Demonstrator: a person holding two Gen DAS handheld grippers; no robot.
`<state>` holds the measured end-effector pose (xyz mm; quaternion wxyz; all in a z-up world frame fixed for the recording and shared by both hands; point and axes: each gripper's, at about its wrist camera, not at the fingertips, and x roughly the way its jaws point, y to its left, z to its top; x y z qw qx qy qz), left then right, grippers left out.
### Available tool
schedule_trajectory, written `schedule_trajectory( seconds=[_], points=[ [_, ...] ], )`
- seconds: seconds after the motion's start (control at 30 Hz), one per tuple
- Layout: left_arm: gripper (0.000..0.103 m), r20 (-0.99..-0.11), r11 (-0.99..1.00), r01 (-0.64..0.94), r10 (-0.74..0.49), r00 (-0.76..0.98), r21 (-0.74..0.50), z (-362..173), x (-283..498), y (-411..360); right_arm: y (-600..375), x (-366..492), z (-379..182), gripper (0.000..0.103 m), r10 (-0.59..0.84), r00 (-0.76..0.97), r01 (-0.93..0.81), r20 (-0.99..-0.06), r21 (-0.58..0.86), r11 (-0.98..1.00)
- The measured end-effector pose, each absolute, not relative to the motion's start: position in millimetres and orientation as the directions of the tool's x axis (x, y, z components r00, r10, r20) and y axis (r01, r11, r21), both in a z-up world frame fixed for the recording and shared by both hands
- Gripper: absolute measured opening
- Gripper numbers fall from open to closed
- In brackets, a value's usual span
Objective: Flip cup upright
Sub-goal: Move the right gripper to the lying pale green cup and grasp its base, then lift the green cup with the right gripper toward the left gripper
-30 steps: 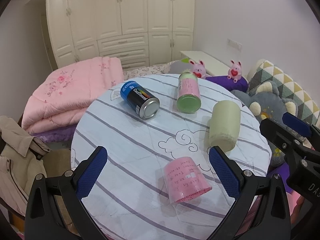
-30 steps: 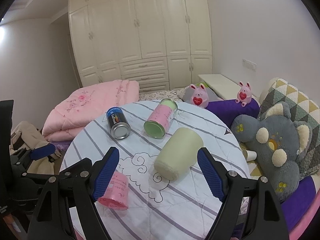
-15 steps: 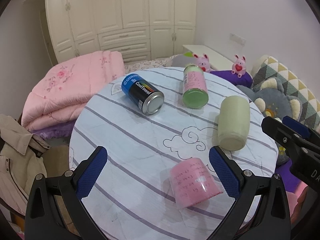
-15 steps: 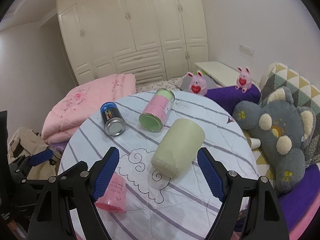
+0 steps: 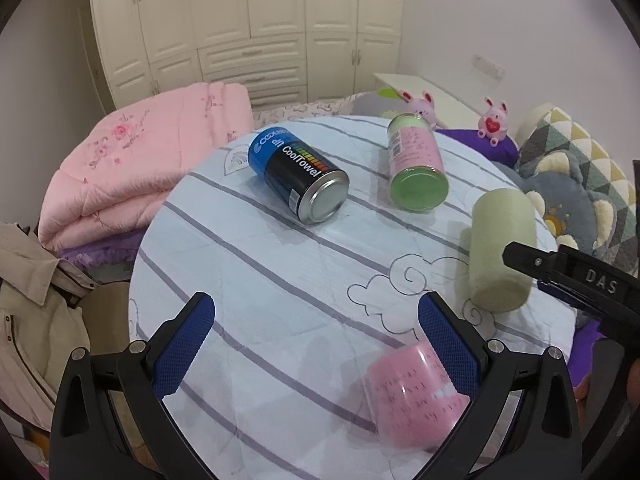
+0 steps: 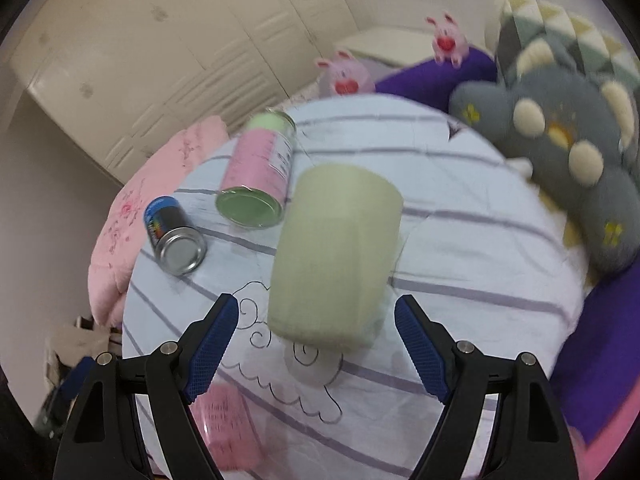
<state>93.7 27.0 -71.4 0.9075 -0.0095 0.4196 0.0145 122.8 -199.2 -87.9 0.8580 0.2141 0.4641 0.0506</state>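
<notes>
A pale green cup [image 6: 336,256] lies on its side on the round striped table [image 6: 460,248], its closed base toward me. My right gripper [image 6: 316,344] is open, its jaws either side of the cup's near end without touching it. The cup also shows at the right of the left wrist view [image 5: 500,248], with the right gripper's body [image 5: 576,280] beside it. A pink cup [image 5: 412,396] lies on its side near the table's front edge, by the right finger of my open, empty left gripper [image 5: 316,344]. The pink cup is blurred in the right wrist view [image 6: 228,420].
A blue and black CoolTowel can [image 5: 300,180] and a pink can with a green end [image 5: 416,168] lie on their sides at the back of the table. A folded pink quilt [image 5: 132,168] lies to the left, plush toys [image 6: 568,140] to the right, a beige jacket [image 5: 28,300] at the left.
My right gripper has moved forward and down toward the pale green cup, which now sits between its jaws. My left gripper has drifted left, so the pink cup now lies by its right finger.
</notes>
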Motion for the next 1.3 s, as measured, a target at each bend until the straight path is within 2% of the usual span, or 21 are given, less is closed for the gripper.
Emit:
schedule_trajectory(
  seconds=[0.43,0.77,0.93,1.3],
  points=[
    [0.103,-0.793,1.000,-0.007,0.006,0.609,0.002,-87,123,26,-194,163,-118,0.083,0.284,0.494,0.156,-0.822,0.405,0.901],
    [0.103,-0.792,1.000,-0.017,0.006,0.610,-0.006,-84,122,30,-183,165,-114,0.081,0.403,0.459,-0.080,-0.792,0.415,0.906],
    [0.103,-0.791,1.000,-0.018,0.009,0.612,-0.003,-81,115,29,-162,158,-112,0.081,0.388,0.393,-0.197,-0.834,0.336,0.921],
    [0.103,-0.790,1.000,-0.023,-0.001,0.613,-0.018,-74,101,23,-162,127,-110,0.081,0.387,0.359,-0.268,-0.849,0.303,0.914]
  ],
)
